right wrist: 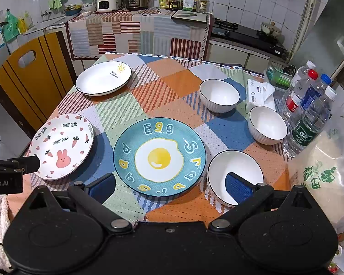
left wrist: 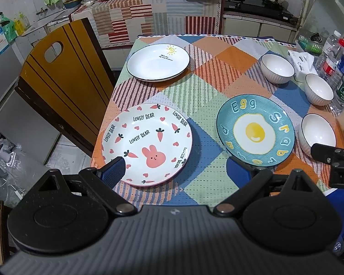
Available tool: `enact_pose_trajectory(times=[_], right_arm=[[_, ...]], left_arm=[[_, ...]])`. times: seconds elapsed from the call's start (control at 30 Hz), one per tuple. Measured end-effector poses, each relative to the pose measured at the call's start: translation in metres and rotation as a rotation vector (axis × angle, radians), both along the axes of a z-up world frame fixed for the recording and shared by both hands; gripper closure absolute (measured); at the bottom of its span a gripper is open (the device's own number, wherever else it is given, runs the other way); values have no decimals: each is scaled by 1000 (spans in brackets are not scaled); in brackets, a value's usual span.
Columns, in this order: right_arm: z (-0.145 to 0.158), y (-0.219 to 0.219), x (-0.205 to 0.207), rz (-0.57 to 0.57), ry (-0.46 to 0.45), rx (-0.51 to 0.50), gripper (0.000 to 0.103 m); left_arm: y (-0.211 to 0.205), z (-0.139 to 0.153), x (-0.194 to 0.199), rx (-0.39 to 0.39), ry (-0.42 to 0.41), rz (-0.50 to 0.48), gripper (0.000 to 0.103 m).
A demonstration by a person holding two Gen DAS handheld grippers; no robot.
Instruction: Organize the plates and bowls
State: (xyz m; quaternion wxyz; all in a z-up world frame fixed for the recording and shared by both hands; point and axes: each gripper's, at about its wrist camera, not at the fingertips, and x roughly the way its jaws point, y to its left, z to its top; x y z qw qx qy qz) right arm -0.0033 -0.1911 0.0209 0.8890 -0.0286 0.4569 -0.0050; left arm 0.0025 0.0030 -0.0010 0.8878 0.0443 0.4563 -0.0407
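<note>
So far nothing is lifted: the left gripper [left wrist: 175,171] and right gripper [right wrist: 170,185] both hang with jaws spread wide, holding nothing. On the table [right wrist: 172,84] lie the bunny plate [left wrist: 146,144], egg plate [right wrist: 159,157], sun plate [right wrist: 103,78] and three separate bowls, the nearest bowl [right wrist: 235,176] by the right gripper. Likely best: pinch each rim squarely, lift level, then stack plates together and nest bowls.
</note>
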Motion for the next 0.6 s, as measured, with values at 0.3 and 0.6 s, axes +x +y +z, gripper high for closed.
enact_pose_trajectory(times=[0.3, 0.6], right_arm=[[-1, 4, 0, 16, 3, -9, 0], [-2, 5, 0, 22, 5, -10, 0]], left_arm=[[2, 2, -2, -19, 1, -4, 7], [5, 0, -2, -29, 15, 2, 7]])
